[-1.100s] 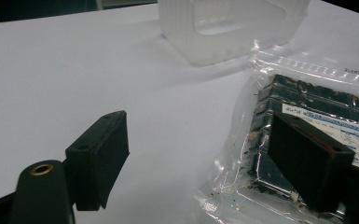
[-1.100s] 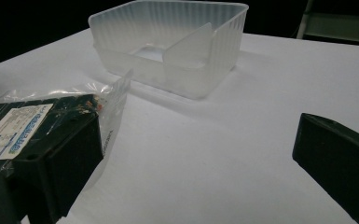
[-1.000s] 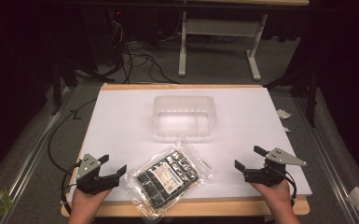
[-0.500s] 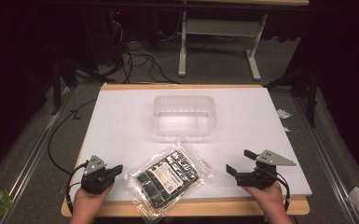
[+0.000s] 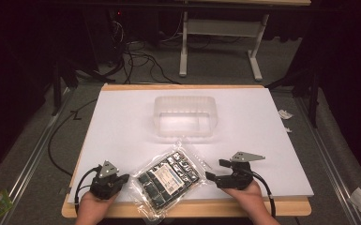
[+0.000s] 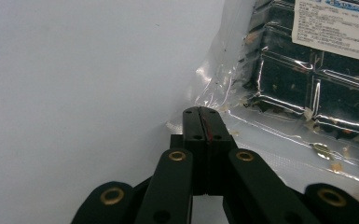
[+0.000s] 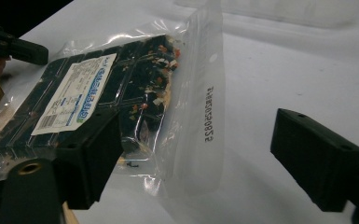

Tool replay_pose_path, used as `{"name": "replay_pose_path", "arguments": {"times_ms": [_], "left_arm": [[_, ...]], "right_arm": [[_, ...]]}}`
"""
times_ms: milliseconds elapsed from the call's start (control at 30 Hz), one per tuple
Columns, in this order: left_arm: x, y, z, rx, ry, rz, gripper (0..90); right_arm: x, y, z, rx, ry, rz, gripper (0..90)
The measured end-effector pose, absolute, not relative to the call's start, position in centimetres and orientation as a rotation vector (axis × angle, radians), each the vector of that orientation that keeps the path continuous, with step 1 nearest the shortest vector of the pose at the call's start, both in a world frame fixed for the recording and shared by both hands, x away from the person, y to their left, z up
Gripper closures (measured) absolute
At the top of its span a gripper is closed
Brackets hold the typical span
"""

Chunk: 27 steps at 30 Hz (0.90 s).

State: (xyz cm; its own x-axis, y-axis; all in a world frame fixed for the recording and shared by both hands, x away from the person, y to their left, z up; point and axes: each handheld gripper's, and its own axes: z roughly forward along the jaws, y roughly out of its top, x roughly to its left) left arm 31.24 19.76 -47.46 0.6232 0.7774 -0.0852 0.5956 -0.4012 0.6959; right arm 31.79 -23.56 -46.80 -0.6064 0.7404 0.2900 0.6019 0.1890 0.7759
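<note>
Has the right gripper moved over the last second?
Yes. The right gripper has slid left along the white table toward the clear plastic bag of dark packets, its fingers open beside the bag's edge.

Count on the table (image 5: 122, 122) — one clear plastic container (image 5: 184, 116), one sealed bag (image 5: 168, 175) of dark blocks, two grippers — left gripper (image 5: 122, 178), right gripper (image 5: 217, 169).

- The clear bag (image 7: 121, 98) carries a white label (image 7: 74, 93) with blue letters and a barcode; the words are too blurred to read.
- On the clear edge strip of the bag stands a printed number (image 7: 209, 113), maybe ending in "0925", not sure.
</note>
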Motion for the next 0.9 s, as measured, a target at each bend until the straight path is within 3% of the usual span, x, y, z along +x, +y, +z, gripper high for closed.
{"name": "replay_pose_path", "arguments": {"times_ms": [300, 333, 367, 433, 467, 700, 733, 900], "left_arm": [[30.9, 19.5, -47.6, 2.144, 1.042, 0.327, 90.0], [30.9, 19.5, -47.6, 2.146, 1.039, 0.326, 90.0], [30.9, 19.4, -47.6, 2.146, 1.036, 0.322, 90.0], [30.9, 19.3, -47.5, 2.147, 1.026, 0.315, 90.0], [30.9, 19.2, -47.5, 2.149, 1.023, 0.311, 90.0], [31.0, 17.4, -47.0, 2.156, 0.932, 0.32, 90.0], [31.1, 17.2, -46.5, 2.109, 0.919, 0.351, 82.7], [31.5, 17.5, -45.8, 2.018, 0.935, 0.417, 73.5]], "right_arm": [[32.3, -23.4, -47.6, 1.369, 2.358, 1.385, 55.7], [32.2, -23.5, -47.5, 1.366, 2.354, 1.402, 69.7], [32.2, -23.5, -47.5, 1.366, 2.354, 1.402, 69.7], [32.0, -23.7, -47.4, 1.343, 2.349, 1.411, 86.1], [31.7, -23.8, -47.2, 1.323, 2.33, 1.413, 90.0], [30.6, -24.6, -46.7, 1.289, 2.29, 1.378, 90.0], [30.2, -25.7, -46.5, 1.311, 2.254, 1.383, 90.0], [28.9, -29.7, -46.3, 1.415, 2.116, 1.351, 90.0]]}}
